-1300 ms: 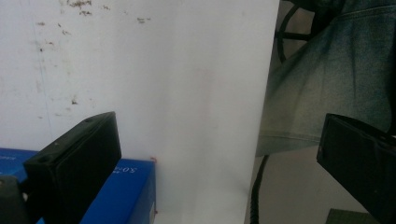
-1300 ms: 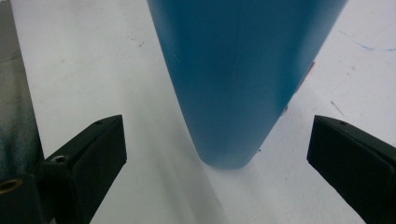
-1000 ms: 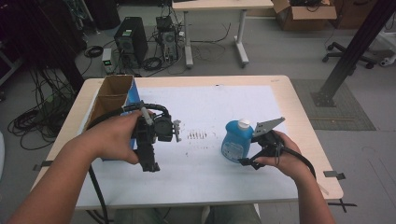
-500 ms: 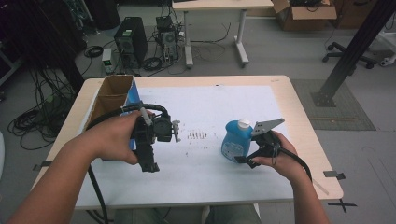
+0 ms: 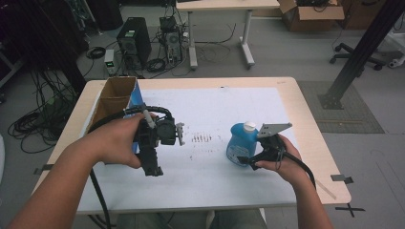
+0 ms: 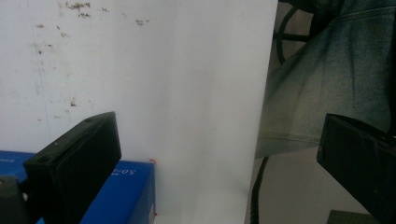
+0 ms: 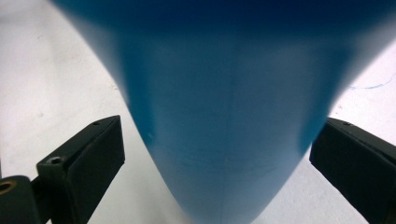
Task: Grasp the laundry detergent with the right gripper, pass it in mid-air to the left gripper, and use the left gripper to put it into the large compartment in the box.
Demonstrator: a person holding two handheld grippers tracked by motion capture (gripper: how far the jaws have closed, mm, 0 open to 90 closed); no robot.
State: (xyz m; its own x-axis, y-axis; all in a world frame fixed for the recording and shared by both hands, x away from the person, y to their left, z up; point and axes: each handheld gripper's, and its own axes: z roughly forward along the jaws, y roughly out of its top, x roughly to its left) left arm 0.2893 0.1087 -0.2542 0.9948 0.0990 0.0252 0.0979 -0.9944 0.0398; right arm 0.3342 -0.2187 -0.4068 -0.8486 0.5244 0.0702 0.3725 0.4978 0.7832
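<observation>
A workshop floor with computer towers, cable tangles and a second desk lies behind my table (image 5: 305, 102), whose top is covered by a white sheet (image 5: 219, 109) speckled with small brown marks near the middle.

The blue bottle (image 5: 242, 144) with its white cap stands upright on that sheet, at the right of centre in the high view. As I judge it, the grasp is only prepared: the bottle rests on the sheet, unlifted, and closing on it and carrying it anywhere are both left to do.

My right gripper (image 5: 249, 161) sits at the bottle's lower right in the high view, hard up against its base. In the right gripper view the blue bottle (image 7: 224, 121) swells between my two black jaws, which stand spread wide on either side of it; a strip of white sheet shows between each jaw and the blue wall, so neither one is pressing on it yet.

My left gripper (image 5: 154, 168) hangs at the left centre of the high view, well apart from the bottle, pointing down toward the near edge. Its jaws are spread too, with nothing between them. Beside it, at the upper left of the table, stands an open cardboard box (image 5: 114, 98) with a blue side.
</observation>
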